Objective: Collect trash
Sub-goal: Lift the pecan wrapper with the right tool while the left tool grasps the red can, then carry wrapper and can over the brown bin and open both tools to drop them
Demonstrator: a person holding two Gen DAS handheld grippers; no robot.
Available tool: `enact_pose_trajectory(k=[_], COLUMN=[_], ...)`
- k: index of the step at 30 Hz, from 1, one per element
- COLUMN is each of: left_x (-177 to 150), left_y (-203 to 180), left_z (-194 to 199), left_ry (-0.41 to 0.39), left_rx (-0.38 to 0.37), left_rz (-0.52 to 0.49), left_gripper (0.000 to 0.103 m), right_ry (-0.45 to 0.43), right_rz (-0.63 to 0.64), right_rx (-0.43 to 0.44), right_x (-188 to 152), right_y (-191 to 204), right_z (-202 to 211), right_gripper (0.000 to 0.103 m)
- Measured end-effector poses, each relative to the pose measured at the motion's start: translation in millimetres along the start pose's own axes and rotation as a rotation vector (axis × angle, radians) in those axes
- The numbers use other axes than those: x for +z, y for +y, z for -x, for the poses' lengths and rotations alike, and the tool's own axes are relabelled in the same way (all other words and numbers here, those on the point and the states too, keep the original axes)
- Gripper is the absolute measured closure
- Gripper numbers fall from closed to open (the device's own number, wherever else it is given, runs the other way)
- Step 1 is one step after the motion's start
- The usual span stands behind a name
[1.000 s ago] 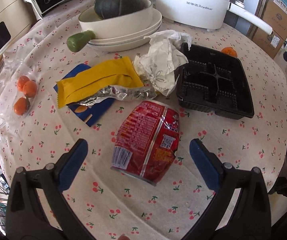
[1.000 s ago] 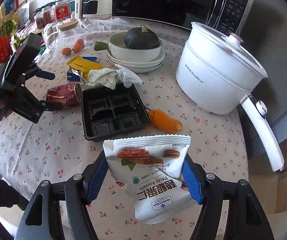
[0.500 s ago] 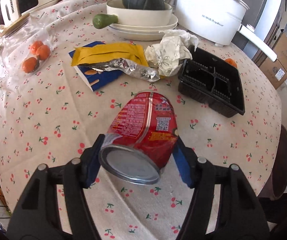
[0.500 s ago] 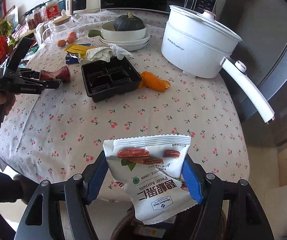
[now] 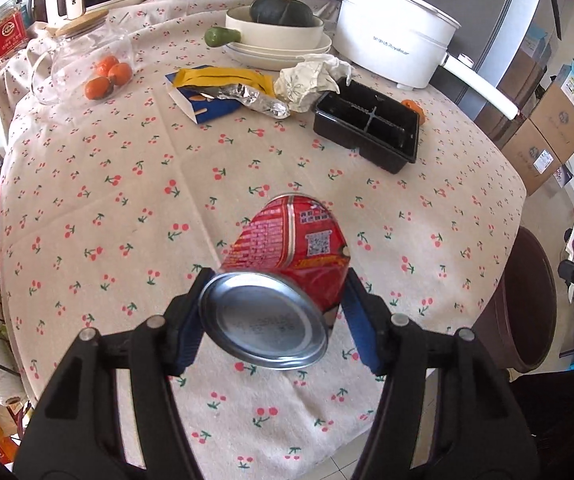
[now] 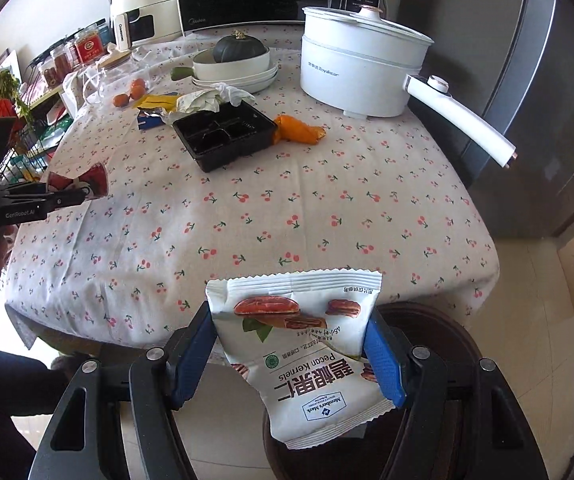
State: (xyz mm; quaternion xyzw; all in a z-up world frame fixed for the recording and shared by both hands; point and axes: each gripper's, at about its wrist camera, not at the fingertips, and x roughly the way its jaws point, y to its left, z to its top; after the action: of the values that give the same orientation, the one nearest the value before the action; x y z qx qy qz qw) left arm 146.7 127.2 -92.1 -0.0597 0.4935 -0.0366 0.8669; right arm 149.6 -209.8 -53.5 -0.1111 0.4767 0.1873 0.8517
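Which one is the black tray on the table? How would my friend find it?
Start at the big white electric pot at the back of the cherry-print tablecloth. Just in front of it sits the black plastic tray, beside a crumpled white paper. It is the only black thing there, empty and split into four compartments.

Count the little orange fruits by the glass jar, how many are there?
3, bunched together beside the tipped glass jar: one in front, one behind it to the right, one at the back. More could hide behind them.
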Motion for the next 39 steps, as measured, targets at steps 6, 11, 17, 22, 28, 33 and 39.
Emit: enact_pose_trajectory(k=[6,11,17,22,28,33,39], left_x=[-16,-21,-18,-20,-25,-29,-35], left_y=[-11,-31,-65,-95,-137,-182,-242], left_z=[6,7,15,13,7,-1,-14], left_ry=[0.005,0.016,-0.013,-0.007,0.013,0.034,0.061], left_rx=[-0.053,-0.101,-0.142,-0.170,-0.202,-0.239,-0.289], left_rz=[0.053,0.063,0.013,-0.031,-0.098,-0.178,-0.282], left_gripper=[0.039,0.039,0.039,0.039,0.039,0.039,0.039], right_ry=[0.025,0.038,0.056,0.065,0.083,0.081,0.087], right_rz=[-0.123,-0.195,-0.272,-0.323,-0.382,-0.421,-0.466], right_rx=[-0.012,-0.040,-0.072,-0.096,-0.110,-0.109,-0.114], right_x=[-24,-45,-75,-97,-122,-138,-157], right_y=[-28,-55,-87,-110,-134,-150,-169], right_z=[6,9,11,13,14,17,18], right_gripper=[0.031,0.031,0.031,0.031,0.031,0.031,0.031])
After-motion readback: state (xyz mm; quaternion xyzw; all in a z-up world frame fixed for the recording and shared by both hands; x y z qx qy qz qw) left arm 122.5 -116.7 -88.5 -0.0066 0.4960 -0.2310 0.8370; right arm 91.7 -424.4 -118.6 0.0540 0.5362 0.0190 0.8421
